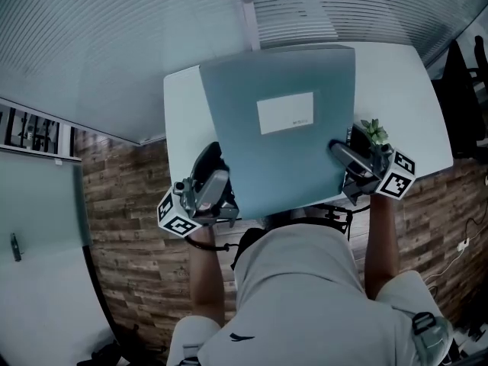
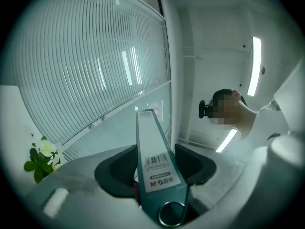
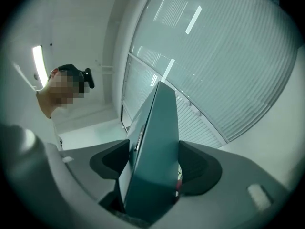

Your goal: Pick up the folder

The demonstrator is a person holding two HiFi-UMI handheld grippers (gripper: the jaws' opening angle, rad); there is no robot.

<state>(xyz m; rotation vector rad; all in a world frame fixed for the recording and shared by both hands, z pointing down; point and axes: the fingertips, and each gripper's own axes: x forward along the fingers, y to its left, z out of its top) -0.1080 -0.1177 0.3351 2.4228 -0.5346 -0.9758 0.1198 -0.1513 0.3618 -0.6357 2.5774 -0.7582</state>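
The teal folder (image 1: 282, 128), with a white label on its cover, is held flat above the white table (image 1: 404, 105). My left gripper (image 1: 219, 189) is shut on its near left corner. My right gripper (image 1: 345, 157) is shut on its right edge. In the left gripper view the folder's spine (image 2: 153, 151), with a barcode label and a metal ring, stands between the dark pads (image 2: 116, 173). In the right gripper view the folder's edge (image 3: 157, 142) fills the gap between the pads (image 3: 198, 171). The folder hides most of the tabletop.
A small potted plant (image 1: 374, 132) stands on the table by my right gripper, and it also appears as the plant (image 2: 40, 156) at the left gripper view's left. A ribbed glass wall (image 1: 114, 44) runs behind the table. Wood floor (image 1: 130, 227) lies below, with a cable (image 1: 461, 246) at the right.
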